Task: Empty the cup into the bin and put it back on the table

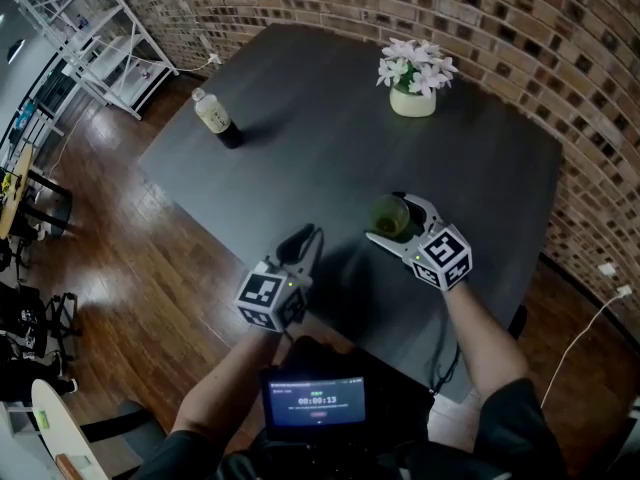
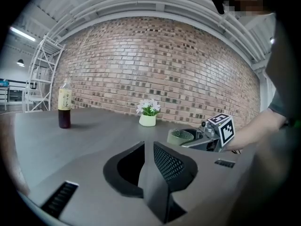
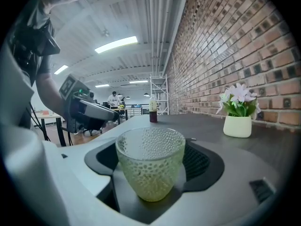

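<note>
The right tongs (image 1: 390, 218) are straddling, wide, the dimpled yellow-green glass cup (image 3: 149, 166) near the 6 o'clock edge of the dark grey tabletop (image 1: 330, 138); squeezing evenly below the rim is advisable. The left tongs (image 2: 148, 147), at 8 o'clock, are idling near-closed, empty.

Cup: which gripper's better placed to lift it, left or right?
Right. The right gripper has the cup between its open jaws; the left gripper is empty and stands apart from it.

head: steeply down over table (image 1: 300, 118) | gripper views: low, level along jaws | shared: flower pot (image 2: 147, 120), bottle (image 3: 153, 109)
</note>
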A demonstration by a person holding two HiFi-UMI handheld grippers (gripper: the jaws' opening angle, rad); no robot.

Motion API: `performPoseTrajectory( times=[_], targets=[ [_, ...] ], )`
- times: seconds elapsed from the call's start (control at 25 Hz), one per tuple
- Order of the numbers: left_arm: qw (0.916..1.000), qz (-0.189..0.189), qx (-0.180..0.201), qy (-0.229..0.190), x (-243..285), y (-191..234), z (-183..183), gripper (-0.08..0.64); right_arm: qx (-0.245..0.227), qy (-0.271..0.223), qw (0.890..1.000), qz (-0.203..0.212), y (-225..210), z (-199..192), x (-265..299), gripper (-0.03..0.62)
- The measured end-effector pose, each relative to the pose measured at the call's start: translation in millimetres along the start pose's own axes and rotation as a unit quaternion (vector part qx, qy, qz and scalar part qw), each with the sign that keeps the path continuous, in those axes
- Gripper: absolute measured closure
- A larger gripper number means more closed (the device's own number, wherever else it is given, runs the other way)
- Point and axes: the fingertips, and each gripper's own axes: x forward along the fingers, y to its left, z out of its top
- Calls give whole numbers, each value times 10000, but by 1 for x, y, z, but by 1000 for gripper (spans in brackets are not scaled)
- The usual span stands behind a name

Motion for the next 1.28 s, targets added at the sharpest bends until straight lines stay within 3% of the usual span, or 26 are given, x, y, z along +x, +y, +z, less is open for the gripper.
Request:
performPoseTrajectory(
  times=[0.64,0.8,0.92,1.28],
  targets=[
    [10000,19,-74,20,-9,-1,3,502,32,-292,9994,162,10,20,-11,202],
    [9999,7,-101,-28,-13,-5,20,503,-2,-344,9994,79,15,43,-24,202],
    [9997,-27,-182,-143,-18,-12,39,558,22,-394,9992,2,19,62,-37,201],
    [9982,-386,-315,-331,-32,-35,100,560,105,-229,9990,-365,31,117,-80,201]
  ],
)
